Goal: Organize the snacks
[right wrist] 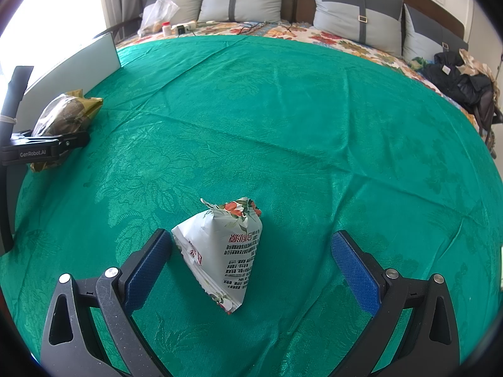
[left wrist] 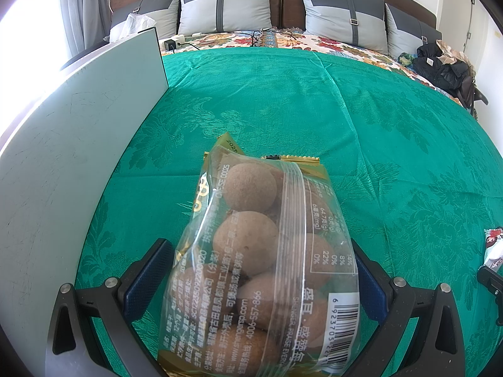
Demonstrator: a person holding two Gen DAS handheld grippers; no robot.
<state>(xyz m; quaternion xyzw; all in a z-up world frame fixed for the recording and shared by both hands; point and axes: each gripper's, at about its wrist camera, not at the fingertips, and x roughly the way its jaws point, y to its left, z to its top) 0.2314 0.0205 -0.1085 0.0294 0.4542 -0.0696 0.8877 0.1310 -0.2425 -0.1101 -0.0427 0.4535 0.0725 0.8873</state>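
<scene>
A clear bag of round brown dried fruits [left wrist: 261, 267] with gold trim lies between my left gripper's [left wrist: 262, 270] blue pads, which stand wide on both sides of it; I cannot tell whether they press it. The same bag [right wrist: 63, 116] shows far left in the right wrist view, at the left gripper [right wrist: 47, 147]. A white flowered snack packet [right wrist: 224, 251] lies on the green bedspread [right wrist: 298, 125] between my right gripper's [right wrist: 251, 260] open fingers, nearer the left pad [right wrist: 147, 270]. It also shows at the far right edge in the left wrist view [left wrist: 493, 248].
A white board [left wrist: 78, 157] stands along the left side of the bed. Grey pillows [left wrist: 223, 6] line the headboard. A power strip and cables [right wrist: 185, 26], a plastic bag [right wrist: 157, 14] and dark clothes [right wrist: 462, 78] lie beyond the green spread.
</scene>
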